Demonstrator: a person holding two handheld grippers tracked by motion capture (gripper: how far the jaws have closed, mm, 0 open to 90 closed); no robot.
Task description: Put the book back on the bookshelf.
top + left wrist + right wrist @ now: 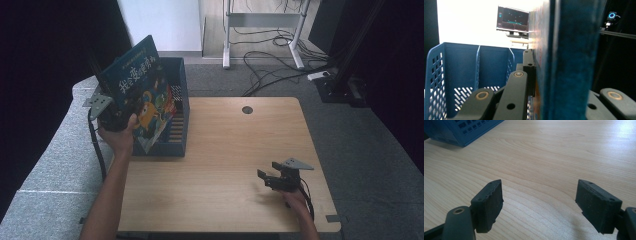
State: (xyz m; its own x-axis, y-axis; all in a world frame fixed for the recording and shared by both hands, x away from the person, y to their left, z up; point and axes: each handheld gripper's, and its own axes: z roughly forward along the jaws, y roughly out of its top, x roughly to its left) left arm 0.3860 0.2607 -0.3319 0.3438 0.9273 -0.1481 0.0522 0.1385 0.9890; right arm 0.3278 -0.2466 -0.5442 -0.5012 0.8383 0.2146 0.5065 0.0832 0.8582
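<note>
In the high view, the left gripper (114,116) holds a blue book (137,87) tilted over the blue rack (181,107) at the left edge of the table (225,160). The right gripper (270,178) rests low over the table near its right front corner, well apart from the rack.

In the left gripper view, the jaws are clamped on the book (566,60), which stands upright beside the rack (461,75).

In the right gripper view, the jaws stand wide with only bare table (544,152) between them.
</note>
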